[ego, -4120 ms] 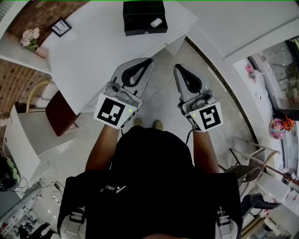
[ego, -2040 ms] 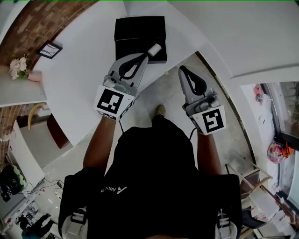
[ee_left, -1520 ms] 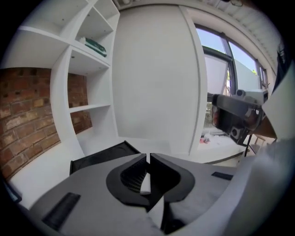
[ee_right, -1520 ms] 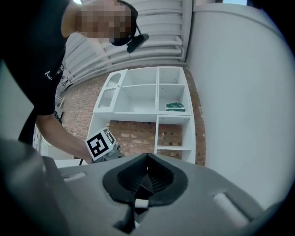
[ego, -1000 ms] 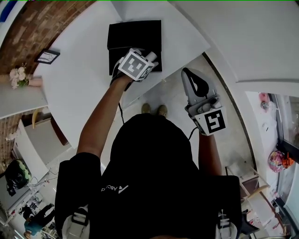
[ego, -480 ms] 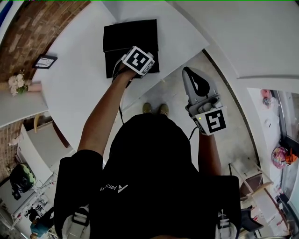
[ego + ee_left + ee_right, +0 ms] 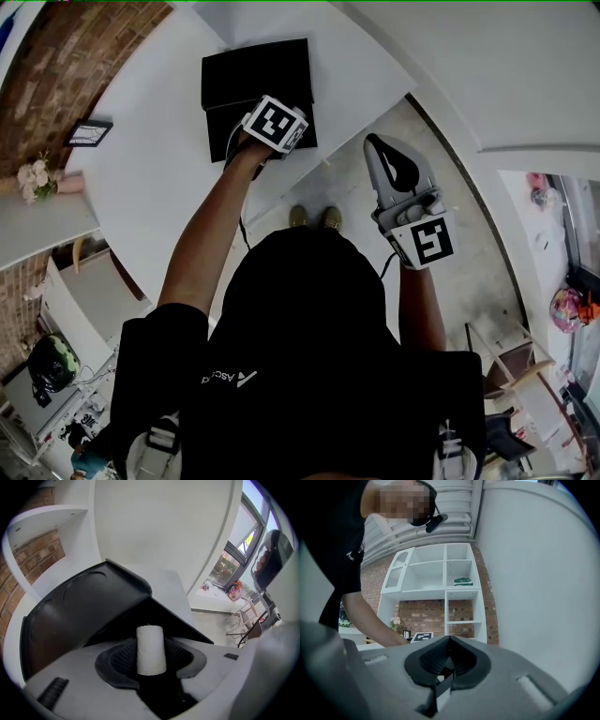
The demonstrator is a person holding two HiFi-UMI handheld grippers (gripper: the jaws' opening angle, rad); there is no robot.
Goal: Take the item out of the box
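Note:
A black box [image 7: 258, 70] stands open on the white table [image 7: 159, 187]. My left gripper reaches into its near part; from the head view only its marker cube [image 7: 275, 124] shows, with the jaws hidden under it. In the left gripper view a small white cylinder [image 7: 150, 641] stands upright between the jaws of the left gripper [image 7: 151, 660], which are closing, and the dark pads touch both its sides. The box's black wall [image 7: 70, 616] rises behind it. My right gripper [image 7: 389, 155] hangs beside the table over the floor, shut and empty [image 7: 449, 641].
A small picture frame [image 7: 89, 133] and a pot of flowers [image 7: 37, 176] sit at the table's left. The table corner [image 7: 408, 89] lies near the right gripper. White wall shelves [image 7: 440, 583] on brick face the right gripper. Chairs [image 7: 506, 356] stand at the right.
The left gripper went forward from in front of the body and dipped into the box, around the white cylinder. The right gripper stayed beside the table.

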